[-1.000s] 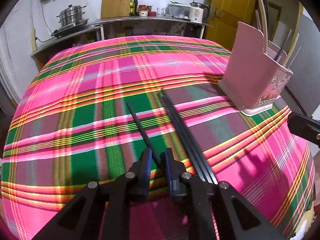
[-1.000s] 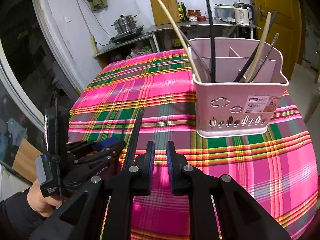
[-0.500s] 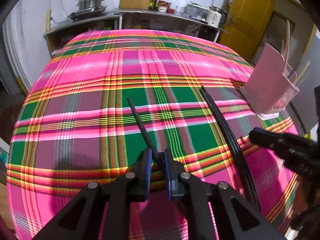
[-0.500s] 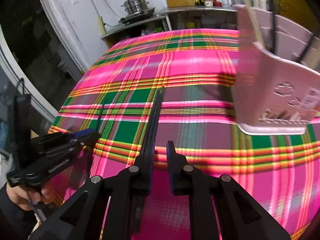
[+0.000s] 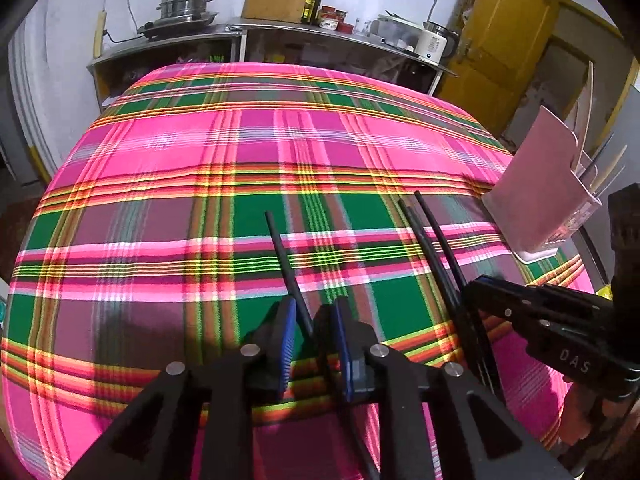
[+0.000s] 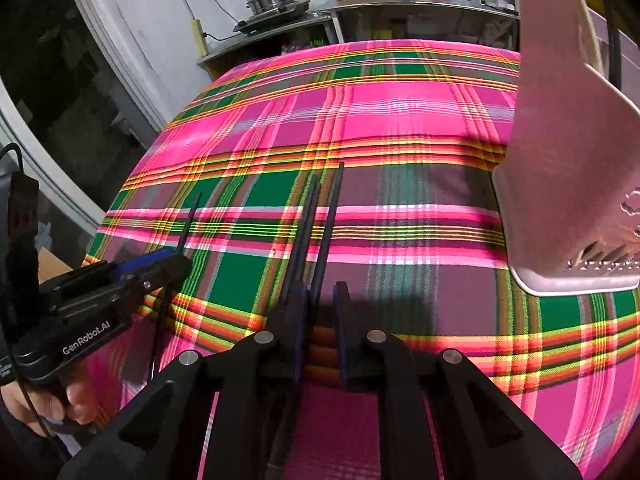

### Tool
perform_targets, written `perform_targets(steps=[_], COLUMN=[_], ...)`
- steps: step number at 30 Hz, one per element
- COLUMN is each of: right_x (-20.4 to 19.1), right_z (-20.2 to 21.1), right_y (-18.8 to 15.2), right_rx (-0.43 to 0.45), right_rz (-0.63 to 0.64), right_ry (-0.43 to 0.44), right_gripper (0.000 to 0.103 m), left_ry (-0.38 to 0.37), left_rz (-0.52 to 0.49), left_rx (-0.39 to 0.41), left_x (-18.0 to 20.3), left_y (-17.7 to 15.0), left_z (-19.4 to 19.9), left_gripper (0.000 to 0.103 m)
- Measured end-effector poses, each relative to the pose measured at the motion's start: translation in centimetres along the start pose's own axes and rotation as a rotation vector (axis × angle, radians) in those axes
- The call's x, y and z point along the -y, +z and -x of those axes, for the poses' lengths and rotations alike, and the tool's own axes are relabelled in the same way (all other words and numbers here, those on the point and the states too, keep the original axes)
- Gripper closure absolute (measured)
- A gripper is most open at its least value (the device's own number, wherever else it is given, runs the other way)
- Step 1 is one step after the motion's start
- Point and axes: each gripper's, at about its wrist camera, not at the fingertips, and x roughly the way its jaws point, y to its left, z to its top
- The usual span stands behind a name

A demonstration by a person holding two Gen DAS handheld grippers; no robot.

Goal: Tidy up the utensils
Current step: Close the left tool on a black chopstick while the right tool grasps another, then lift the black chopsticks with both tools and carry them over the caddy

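One black chopstick (image 5: 286,270) is seen between the slightly parted left fingers (image 5: 289,334); grip cannot be told. Two black chopsticks (image 6: 316,232) are seen rising from the right fingers (image 6: 298,322), slightly parted, pink basket (image 6: 568,184) far right on the worktop (image 6: 400,120).

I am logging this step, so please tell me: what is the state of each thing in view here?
left tongs: shut on the single chopstick.
right tongs: around the near end of the chopstick pair; grip unclear.
chopstick pair: lying side by side on the tablecloth.
pink basket: upright, utensils standing inside.
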Motion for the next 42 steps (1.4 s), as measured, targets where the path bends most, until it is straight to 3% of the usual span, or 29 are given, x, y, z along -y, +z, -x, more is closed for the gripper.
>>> perform_targets(steps=[10, 18, 23, 25, 27, 34, 42], right_x=[-0.2, -0.4, -0.3, -0.2, -0.2, -0.7, -1.1], right_z=[-0.8, -1.8, -2.2, -2.2, -2.1, -0.6, 3.7], right_y=[1.5, 3.2, 3.7, 3.7, 3.7, 2.9, 2.8], right_rx=[-0.018, -0.02, -0.014, -0.015, -0.016, -0.001, 0.075], right_rz=[0.01, -0.007, -0.007, -0.008, -0.008, -0.005, 0.0], right_ry=[-0.064, -0.081, -0.082, -0.079, -0.079, -0.044, -0.021], right_gripper=[0.09, 0.091, 0.095, 0.095, 0.096, 0.097, 0.097], left_ry=[-0.046, -0.019, 0.039, 0.057, 0.065, 0.016, -0.029], left_rz=[0.065, 0.059, 0.01, -0.004, -0.004, 0.022, -0.001], left_rx=[-0.007, -0.015, -0.004, -0.004, -0.008, -0.021, 0.042], left_x=[-0.6, -0.2, 0.9, 1.1, 1.1, 0.8, 1.7], left_y=[1.0, 2.0, 1.9, 1.8, 1.9, 1.9, 2.5], left_z=[-0.7, -1.5, -1.6, -1.7, -1.7, -1.1, 3.1], left_gripper=[0.084, 0.084, 0.084, 0.086, 0.096, 0.098, 0.098])
